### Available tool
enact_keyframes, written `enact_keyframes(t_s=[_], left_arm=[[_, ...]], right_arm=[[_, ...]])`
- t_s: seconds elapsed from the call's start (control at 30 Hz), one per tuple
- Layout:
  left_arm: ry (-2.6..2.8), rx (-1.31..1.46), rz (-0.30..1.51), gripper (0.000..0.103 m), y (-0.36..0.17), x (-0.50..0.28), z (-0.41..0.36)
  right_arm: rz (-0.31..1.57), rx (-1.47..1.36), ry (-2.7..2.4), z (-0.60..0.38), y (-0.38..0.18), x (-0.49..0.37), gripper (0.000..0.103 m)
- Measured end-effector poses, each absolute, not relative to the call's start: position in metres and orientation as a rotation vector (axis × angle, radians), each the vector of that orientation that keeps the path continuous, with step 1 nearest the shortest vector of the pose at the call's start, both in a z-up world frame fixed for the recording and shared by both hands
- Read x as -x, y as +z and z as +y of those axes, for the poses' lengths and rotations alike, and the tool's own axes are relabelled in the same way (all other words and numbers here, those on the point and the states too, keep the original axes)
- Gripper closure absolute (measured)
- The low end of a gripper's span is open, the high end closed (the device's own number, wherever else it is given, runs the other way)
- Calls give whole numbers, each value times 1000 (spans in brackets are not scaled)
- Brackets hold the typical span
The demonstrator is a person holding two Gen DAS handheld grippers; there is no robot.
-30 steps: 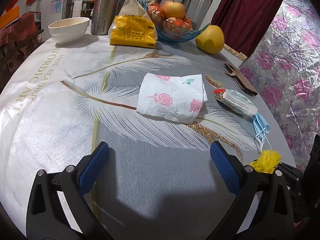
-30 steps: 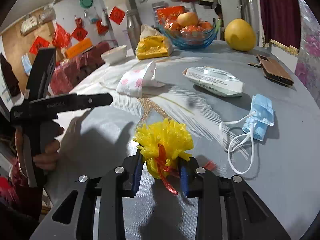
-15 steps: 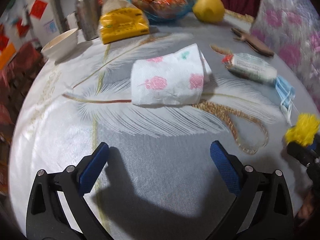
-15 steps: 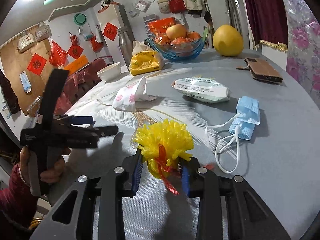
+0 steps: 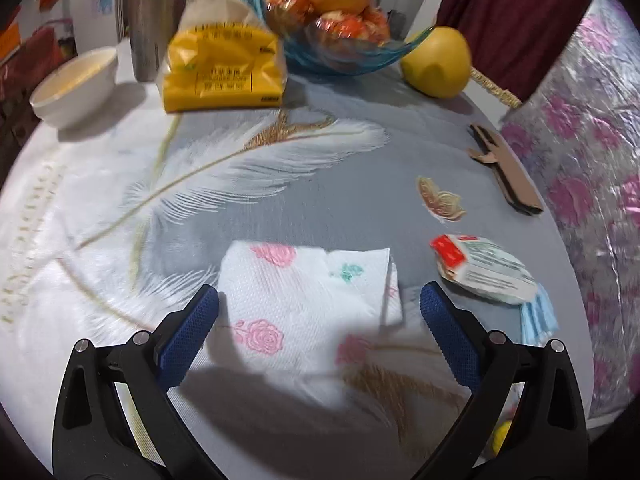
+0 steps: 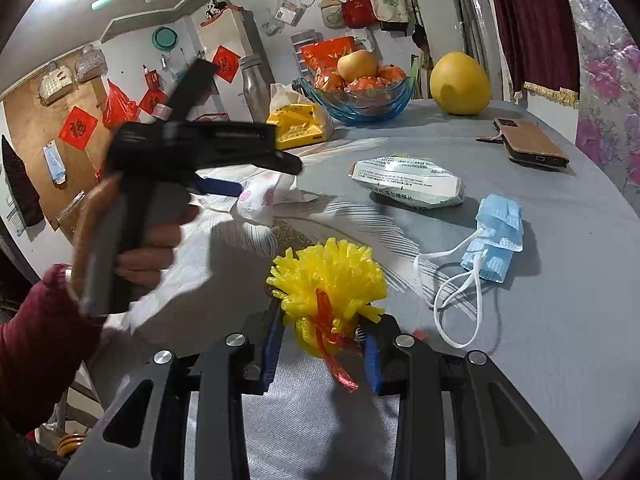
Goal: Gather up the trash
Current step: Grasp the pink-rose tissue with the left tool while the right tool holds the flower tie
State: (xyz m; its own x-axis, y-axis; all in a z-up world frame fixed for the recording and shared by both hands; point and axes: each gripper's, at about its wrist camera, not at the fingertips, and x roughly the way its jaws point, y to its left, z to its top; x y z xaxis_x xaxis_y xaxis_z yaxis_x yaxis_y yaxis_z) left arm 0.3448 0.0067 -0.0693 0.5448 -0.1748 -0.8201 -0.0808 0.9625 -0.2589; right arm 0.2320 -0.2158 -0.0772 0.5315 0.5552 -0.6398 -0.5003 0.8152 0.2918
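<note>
Thin paper is the worry: my left gripper [image 5: 318,312], jaws wide over the napkin [image 5: 308,300], may pinch tablecloth [image 5: 280,184] too, while my right gripper [image 6: 320,344] squeezes the pompom [image 6: 328,284].

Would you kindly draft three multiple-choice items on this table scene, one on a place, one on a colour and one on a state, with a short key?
1. Where does the flowered paper napkin lie?
A. in the fruit bowl
B. on the tablecloth between the left tongs' fingers
C. on the phone case

2. What colour is the face mask?
A. light blue
B. black
C. green

3. What is the state of the right tongs?
A. wide open and empty
B. shut on the yellow pompom
C. shut on the face mask

Key:
1 B, the napkin lies flat in the gap of the open left tongs.
2 A, its pleats are blue with white loops.
3 B, both blue pads press the yellow pompom.
</note>
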Motion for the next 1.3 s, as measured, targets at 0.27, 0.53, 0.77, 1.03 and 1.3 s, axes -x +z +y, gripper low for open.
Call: enact_keyframes(t_s=[0.27, 0.53, 0.77, 1.03, 1.3], left_arm=[[-8, 79, 961, 7, -83, -344, -12], [13, 20, 961, 7, -85, -343, -16], [60, 54, 918, 36, -81, -337, -3], [2, 52, 835, 66, -60, -303, -9], [-61, 57, 736, 66, -54, -224, -23]], right_arm=[[786, -73, 629, -216, -78, -233, 69], [781, -74, 617, -218, -77, -233, 69], [774, -80, 603, -219, -77, -232, 69], [750, -97, 577, -223, -75, -232, 73], [704, -144, 547, -245, -62, -194, 73]])
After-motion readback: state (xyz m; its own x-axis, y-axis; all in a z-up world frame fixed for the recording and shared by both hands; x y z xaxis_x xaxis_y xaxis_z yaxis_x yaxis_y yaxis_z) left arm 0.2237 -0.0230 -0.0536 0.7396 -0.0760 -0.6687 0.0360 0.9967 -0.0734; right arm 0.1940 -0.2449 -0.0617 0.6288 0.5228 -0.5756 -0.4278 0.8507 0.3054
